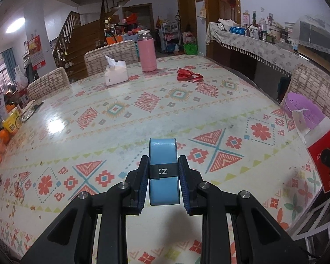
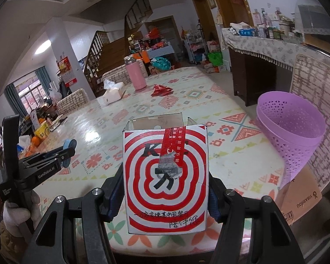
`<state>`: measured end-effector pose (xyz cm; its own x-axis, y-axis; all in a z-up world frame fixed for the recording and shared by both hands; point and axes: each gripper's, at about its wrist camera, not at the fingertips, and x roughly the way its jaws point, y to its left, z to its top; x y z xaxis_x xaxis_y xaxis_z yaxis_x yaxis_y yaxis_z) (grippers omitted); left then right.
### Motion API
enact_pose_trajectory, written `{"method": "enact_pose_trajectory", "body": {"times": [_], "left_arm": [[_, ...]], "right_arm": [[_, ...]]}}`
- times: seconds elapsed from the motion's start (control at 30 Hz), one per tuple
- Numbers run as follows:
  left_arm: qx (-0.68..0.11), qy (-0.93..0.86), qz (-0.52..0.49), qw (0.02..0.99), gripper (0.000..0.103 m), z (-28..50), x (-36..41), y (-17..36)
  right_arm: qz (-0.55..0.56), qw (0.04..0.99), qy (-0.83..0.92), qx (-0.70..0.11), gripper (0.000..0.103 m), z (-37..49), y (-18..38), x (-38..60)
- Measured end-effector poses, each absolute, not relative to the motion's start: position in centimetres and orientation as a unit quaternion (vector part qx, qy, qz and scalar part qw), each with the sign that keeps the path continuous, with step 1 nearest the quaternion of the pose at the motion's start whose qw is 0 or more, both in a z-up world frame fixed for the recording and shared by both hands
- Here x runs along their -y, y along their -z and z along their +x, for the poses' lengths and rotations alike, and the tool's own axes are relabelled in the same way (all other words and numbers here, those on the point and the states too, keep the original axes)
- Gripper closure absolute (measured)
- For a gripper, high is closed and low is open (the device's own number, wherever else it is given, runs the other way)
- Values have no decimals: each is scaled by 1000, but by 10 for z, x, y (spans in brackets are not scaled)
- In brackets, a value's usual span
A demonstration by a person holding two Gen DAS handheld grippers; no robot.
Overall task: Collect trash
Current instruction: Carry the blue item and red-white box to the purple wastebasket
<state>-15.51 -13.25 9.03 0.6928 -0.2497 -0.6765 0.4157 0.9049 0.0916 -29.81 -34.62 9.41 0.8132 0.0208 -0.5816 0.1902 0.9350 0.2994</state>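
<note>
1. Left tongs point(image 1: 163, 171): closed on a blue roll point(image 1: 162, 151); pads press its two flat sides across the black band; the roll stands on edge between them, above the table point(image 1: 121, 118).

2. Right tongs point(image 2: 166, 189): closed on a red-and-white box point(image 2: 165, 176); pads bear on its left and right walls; the box is upright, long axis vertical, open top away from the tongs.

3. Bin point(image 2: 290, 132): purple, perforated, mouth tilted toward the tongs; it lies ahead and to the right of the right tongs, near the table's right edge, apart from the box; a brown carton point(image 2: 301, 195) sits just beside its base.

4. Governing relation: the bin is on the right-hand side of both tongs; the right tongs are the nearer; in the left view the bin point(image 1: 301, 110) shows far right, partly behind the box point(image 1: 323, 154).

5. Judgement: the box probably goes in first; the move is rightward and forward, with the box carried above the rim; the left tongs would have to cross behind or wait.

6. Remaining trash: a red wrapper point(image 1: 188, 74) lies well ahead of both tongs, right of the pink flask point(image 1: 147, 52); untouched.

7. Risk: the light bin may tip if the box strikes its rim.
</note>
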Motion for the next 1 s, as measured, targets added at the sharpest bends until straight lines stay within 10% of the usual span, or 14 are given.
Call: {"method": "enact_pose_trajectory", "body": {"times": [1.0], "left_arm": [[-358, 254, 186, 879, 78, -137, 271, -83]], "right_arm": [[277, 910, 122, -284, 36, -318, -84, 485]]}}
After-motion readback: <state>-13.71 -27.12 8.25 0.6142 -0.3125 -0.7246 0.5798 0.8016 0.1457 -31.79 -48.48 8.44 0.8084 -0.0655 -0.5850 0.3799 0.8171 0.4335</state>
